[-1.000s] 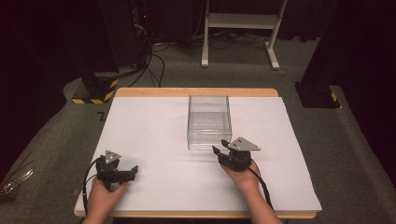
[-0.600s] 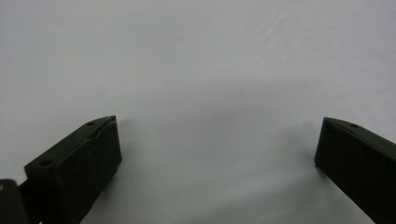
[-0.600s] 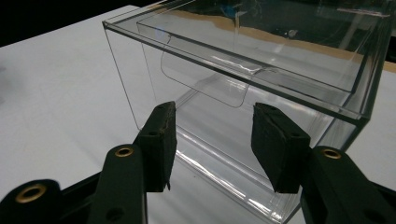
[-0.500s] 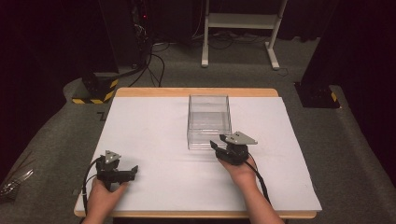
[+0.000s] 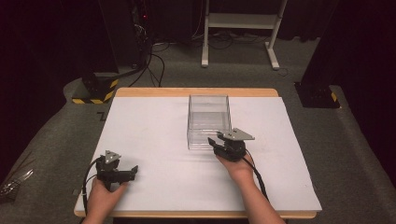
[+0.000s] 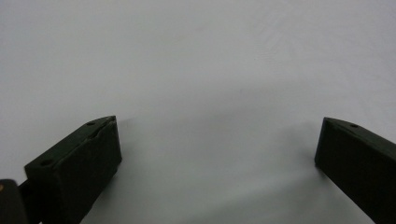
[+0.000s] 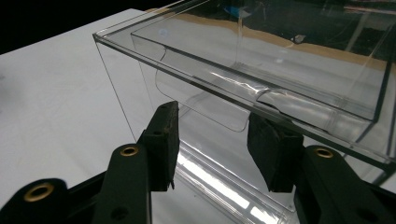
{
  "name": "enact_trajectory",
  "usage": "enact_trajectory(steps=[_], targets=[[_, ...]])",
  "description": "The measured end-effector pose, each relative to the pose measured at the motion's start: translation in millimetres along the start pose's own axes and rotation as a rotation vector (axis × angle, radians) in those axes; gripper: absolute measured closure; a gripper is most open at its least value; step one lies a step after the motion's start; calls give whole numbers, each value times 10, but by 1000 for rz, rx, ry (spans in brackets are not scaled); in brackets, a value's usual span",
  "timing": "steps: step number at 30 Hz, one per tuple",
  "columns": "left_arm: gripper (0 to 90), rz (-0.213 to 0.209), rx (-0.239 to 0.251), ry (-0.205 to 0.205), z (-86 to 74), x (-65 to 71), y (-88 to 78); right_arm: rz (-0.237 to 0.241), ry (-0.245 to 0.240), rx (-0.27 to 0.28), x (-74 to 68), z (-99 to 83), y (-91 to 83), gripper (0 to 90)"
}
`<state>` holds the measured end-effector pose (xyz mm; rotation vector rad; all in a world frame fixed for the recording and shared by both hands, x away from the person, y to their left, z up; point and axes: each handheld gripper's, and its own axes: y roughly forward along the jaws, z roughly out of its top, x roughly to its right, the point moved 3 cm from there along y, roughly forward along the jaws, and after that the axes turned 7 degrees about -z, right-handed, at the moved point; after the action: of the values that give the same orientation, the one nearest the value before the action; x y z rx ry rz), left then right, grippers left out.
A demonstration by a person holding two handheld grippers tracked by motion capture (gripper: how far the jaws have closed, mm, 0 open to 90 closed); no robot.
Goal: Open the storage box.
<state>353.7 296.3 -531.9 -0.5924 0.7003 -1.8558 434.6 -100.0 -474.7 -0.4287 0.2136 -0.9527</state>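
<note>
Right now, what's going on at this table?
A person at a white-covered table works a gripper in each hand. The right gripper is up against the near wall of a clear plastic box, jaws just closing a little but still apart, apparently around a tab on that wall. The left gripper rests open on the bare sheet.

The right gripper [image 7: 212, 140] sits up against the near wall of a clear plastic box [image 7: 261, 51]. Its jaws, just closing, stand apart at the wall's cutout, above the white table cover [image 7: 56, 93].
</note>
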Motion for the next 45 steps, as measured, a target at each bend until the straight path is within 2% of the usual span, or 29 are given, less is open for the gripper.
enact_trajectory(steps=[20,24,28,32,45], targets=[[5,0,0,0,0,0,0,53,24,12,57,-11,50,651],[5,0,0,0,0,0,0,78,39,19,82,-22,53,675],[5,0,0,3,0,-2,-1,123,60,24,132,-38,38,716],[5,1,0,3,0,-2,-1,145,44,29,155,-60,13,741],[5,1,0,4,0,-2,-1,149,25,38,147,-122,-90,784]])
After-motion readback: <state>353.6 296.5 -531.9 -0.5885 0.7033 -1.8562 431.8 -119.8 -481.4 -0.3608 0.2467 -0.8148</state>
